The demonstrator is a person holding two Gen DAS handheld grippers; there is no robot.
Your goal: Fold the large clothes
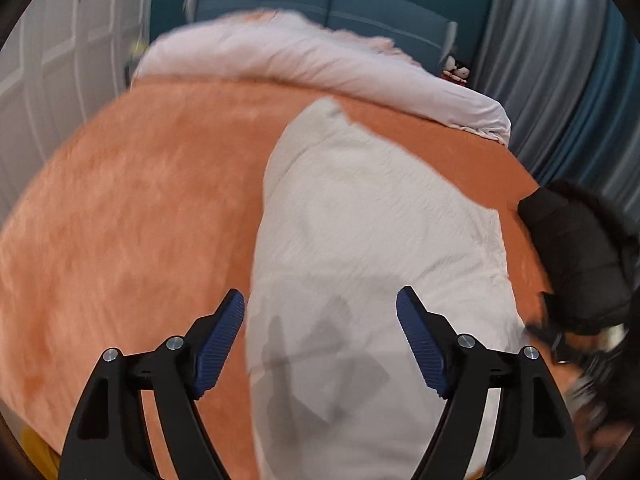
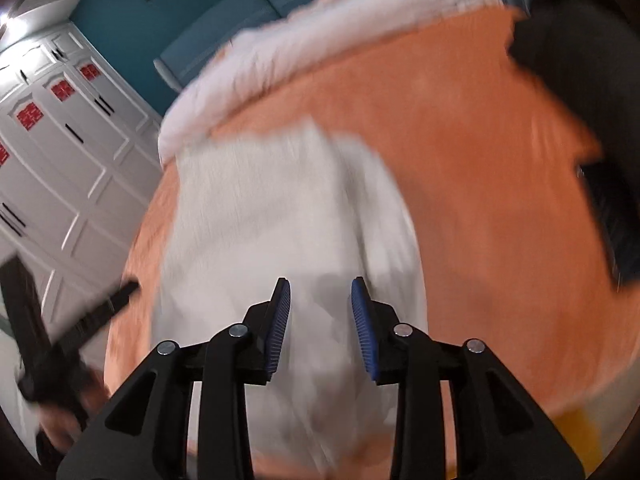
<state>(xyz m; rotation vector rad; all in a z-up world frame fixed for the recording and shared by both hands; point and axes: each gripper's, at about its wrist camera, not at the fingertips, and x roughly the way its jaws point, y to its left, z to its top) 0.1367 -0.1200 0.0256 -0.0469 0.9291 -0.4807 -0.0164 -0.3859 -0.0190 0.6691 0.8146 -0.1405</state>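
A teal wall (image 1: 168, 8) backs a padded blue headboard (image 1: 320, 0). White panelled wardrobe doors (image 2: 68, 168) stand on one side, grey-blue curtains (image 1: 560, 60) on the other.

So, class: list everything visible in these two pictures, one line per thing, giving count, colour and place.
White garment: one, off-white, lying lengthwise on the bed.
Orange blanket: one, covering the bed.
Pink duvet: one, pale pink, rolled at the far end.
Black garment: one, at the bed's right edge.
Headboard: one, teal.
Wardrobe: one, white, left.
Curtain: one, grey, right.
Left gripper: fingers black, blue pads, open, empty.
Right gripper: same, open, empty.
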